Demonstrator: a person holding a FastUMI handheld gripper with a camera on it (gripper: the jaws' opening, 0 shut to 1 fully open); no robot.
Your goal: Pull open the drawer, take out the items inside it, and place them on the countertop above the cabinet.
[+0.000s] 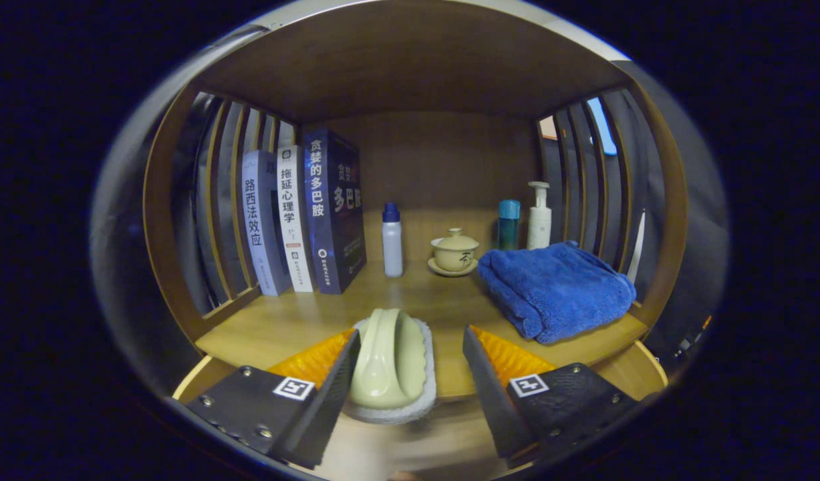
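A pale green scrub brush [391,357] with a white bristle base lies on the wooden countertop [283,327], at its front edge and slightly overhanging it. My gripper [411,334] is open around the brush. The brush sits against the left finger, and a clear gap separates it from the right finger [480,361]. Only one finger touches the brush, so nothing presses it from both sides.
Slatted wooden sides and a top board enclose the countertop. Three books [303,214] stand at the back left. Beyond the fingers are a white bottle [392,240], a lidded tea bowl [454,252], a teal bottle [508,224] and a pump bottle [538,217]. A folded blue towel [557,287] lies at right.
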